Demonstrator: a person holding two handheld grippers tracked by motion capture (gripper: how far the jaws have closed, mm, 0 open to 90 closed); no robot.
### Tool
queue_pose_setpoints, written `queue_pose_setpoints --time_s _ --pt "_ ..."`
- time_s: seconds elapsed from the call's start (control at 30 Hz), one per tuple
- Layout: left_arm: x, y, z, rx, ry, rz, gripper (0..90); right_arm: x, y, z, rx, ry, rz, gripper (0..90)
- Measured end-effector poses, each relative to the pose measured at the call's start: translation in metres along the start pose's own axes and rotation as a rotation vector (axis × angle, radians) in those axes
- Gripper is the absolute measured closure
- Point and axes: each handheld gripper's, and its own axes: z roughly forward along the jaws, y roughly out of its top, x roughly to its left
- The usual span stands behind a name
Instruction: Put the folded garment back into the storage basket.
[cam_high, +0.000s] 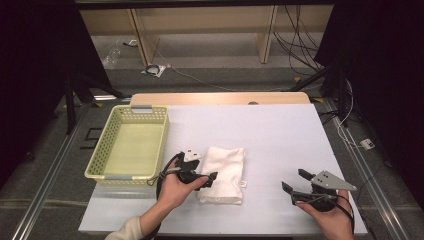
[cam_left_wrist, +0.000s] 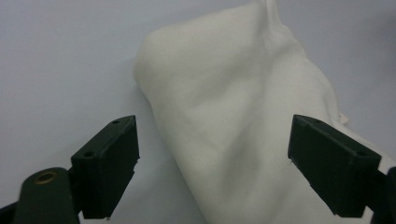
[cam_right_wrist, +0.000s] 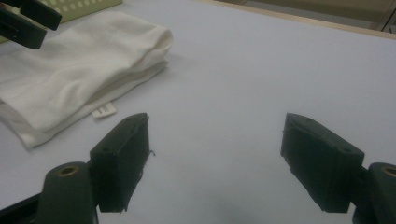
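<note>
I hold the left gripper (cam_high: 212, 177) at the near left edge of a folded white cloth (cam_high: 223, 172), its jaws spread wide and gripping nothing. In the left gripper view the cloth (cam_left_wrist: 243, 130) bulges up between the two black jaws but neither pad presses on it. The cloth lies on the white table (cam_high: 280, 135) a little left of centre, with the yellow-green basket (cam_high: 131, 142) just beside it at nine o'clock and its small sewn label poking out at the four o'clock corner (cam_high: 243, 183). The right gripper (cam_high: 295, 186) rests at about five o'clock from the cloth, well apart from it, jaws likewise wide and empty over bare table; in its own view the cloth (cam_right_wrist: 79, 70) sits toward ten o'clock. To take the cloth well, I judge I should sink the left jaws until they straddle every folded layer at the edge, then close firmly, because a shallow bite could catch the top layer alone and let the fold spill open on the lift. The basket looks the likely place to carry it.
</note>
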Motion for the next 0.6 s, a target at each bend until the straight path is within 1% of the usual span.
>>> queue_pose_setpoints --time_s 0.07,0.1,0.27,0.4,0.53,0.6 --pt "0.002 0.003 0.007 0.008 0.007 -0.009 16.6 0.000 0.000 0.000 0.002 0.000 -0.001 24.6" --pt "0.004 0.004 0.010 0.020 0.012 -0.012 16.8 0.000 0.000 0.000 0.002 0.000 -0.002 24.7" --pt "0.009 0.003 0.024 0.051 0.003 -0.042 18.0 0.000 0.000 0.000 0.003 0.004 -0.003 24.8" --pt "0.012 0.002 0.029 0.059 -0.014 -0.068 19.1 0.000 0.000 0.000 0.006 0.005 -0.006 24.9" --pt "0.010 0.002 0.029 0.070 -0.031 -0.064 22.5 0.001 0.000 0.000 0.005 0.005 -0.011 25.0" --pt "0.008 0.001 0.029 0.080 -0.031 -0.064 23.1 0.002 0.001 0.000 0.004 0.006 -0.011 25.1"
